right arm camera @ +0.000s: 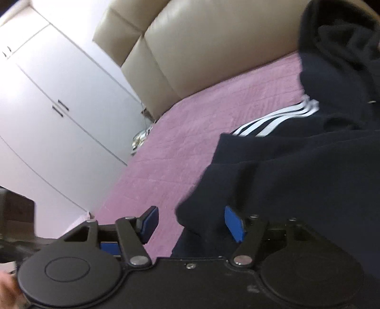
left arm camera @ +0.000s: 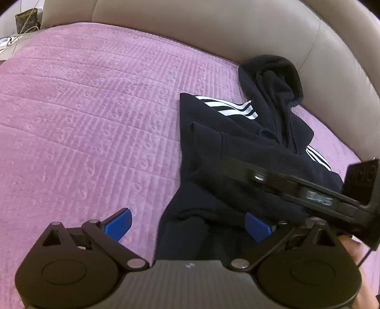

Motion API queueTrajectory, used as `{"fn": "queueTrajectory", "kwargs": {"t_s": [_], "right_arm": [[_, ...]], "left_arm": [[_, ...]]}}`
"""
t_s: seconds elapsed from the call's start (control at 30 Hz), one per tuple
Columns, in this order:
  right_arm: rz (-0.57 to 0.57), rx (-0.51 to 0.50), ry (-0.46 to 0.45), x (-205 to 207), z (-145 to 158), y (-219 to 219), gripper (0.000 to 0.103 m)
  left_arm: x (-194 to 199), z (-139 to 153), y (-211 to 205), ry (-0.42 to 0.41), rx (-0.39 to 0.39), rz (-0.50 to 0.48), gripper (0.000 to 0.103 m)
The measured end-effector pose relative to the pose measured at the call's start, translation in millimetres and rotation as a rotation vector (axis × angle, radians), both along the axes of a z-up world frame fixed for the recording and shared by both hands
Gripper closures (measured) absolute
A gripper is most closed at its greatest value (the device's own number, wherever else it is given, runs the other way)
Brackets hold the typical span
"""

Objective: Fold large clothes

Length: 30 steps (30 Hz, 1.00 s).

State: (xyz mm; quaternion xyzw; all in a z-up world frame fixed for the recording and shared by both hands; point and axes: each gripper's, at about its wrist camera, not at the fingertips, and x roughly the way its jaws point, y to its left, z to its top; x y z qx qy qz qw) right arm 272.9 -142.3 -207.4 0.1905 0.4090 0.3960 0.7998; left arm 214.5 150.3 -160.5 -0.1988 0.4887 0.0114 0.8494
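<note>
- At the far left of the left wrist view, a dark bag with thin cords stands at the bed's edge, beside the beige padded headboard.
- The pink quilted bedspread fills the left and middle of that view, bare of clothing there.
- The left claw sits low in the frame with its blue pads spread wide apart; the left pad is over bare bedspread, the right pad against dark cloth.
- The black hoodie lies on the right part of the bed, partly folded, white stripes showing on its sleeves and its hood crumpled up against the headboard.
- A fold of the hoodie runs down between the left claw's fingers, but they are not closed on it.
- The other tool's black body crosses over the hoodie at the right edge of the left wrist view.
- In the right wrist view, white wardrobe doors stand at the left, then the headboard and bedspread.
- The right claw is likewise spread apart, with a bunched hoodie edge lying between the pads, unclamped.
</note>
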Motion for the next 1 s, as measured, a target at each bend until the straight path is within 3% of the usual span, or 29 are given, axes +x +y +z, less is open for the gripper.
{"fn": "queueTrajectory", "kwargs": {"t_s": [0.07, 0.17, 0.3, 0.37, 0.47, 0.5, 0.53, 0.6, 0.7, 0.77, 0.83, 0.93, 1.0], "right_arm": [[-0.037, -0.001, -0.032, 0.5, 13.8, -25.5, 0.023], [-0.191, -0.051, -0.096, 8.9, 33.7, -92.2, 0.02], [-0.497, -0.284, -0.167, 32.7, 44.4, -189.7, 0.018], [-0.546, -0.362, -0.143, 42.6, 39.9, -224.6, 0.018], [-0.46, -0.437, 0.036, 76.1, 11.7, -249.8, 0.02], [-0.464, -0.444, 0.048, 82.1, 2.5, -254.9, 0.02], [-0.471, -0.445, -0.002, 83.4, -0.8, -255.8, 0.02], [-0.553, -0.563, -0.036, 94.9, -1.1, -250.0, 0.018], [-0.686, -0.611, 0.013, 94.5, 1.8, -271.3, 0.018], [-0.671, -0.571, 0.0, 78.3, 13.0, -276.7, 0.018], [-0.601, -0.542, -0.093, 47.6, 32.4, -269.6, 0.017], [-0.428, -0.495, -0.123, 11.5, 44.7, -254.6, 0.016], [-0.332, -0.574, -0.107, -0.6, 34.7, -240.6, 0.016]], "left_arm": [[3.5, -1.4, 3.1, -0.007, -0.011, -0.004, 0.0], [23.5, -7.0, 4.4, -0.023, -0.015, -0.011, 0.0], [55.6, -8.3, -11.5, -0.062, 0.003, -0.069, 0.001], [68.1, -4.1, -28.3, -0.103, 0.036, -0.119, 0.001], [83.1, -1.5, -62.0, -0.142, 0.105, -0.227, 0.0], [88.0, -3.4, -73.3, -0.144, 0.13, -0.256, 0.0], [93.3, -7.5, -82.4, -0.136, 0.147, -0.276, 0.0], [104.1, -20.2, -96.5, -0.109, 0.186, -0.297, 0.0], [112.2, -42.1, -110.9, -0.067, 0.317, -0.317, 0.0], [103.8, -44.6, -116.9, -0.074, 0.403, -0.356, 0.0], [91.4, -36.0, -120.2, -0.104, 0.434, -0.377, 0.0], [77.7, -19.8, -120.0, -0.141, 0.4, -0.405, 0.0], [80.2, -19.3, -119.5, -0.122, 0.363, -0.402, 0.0]]}}
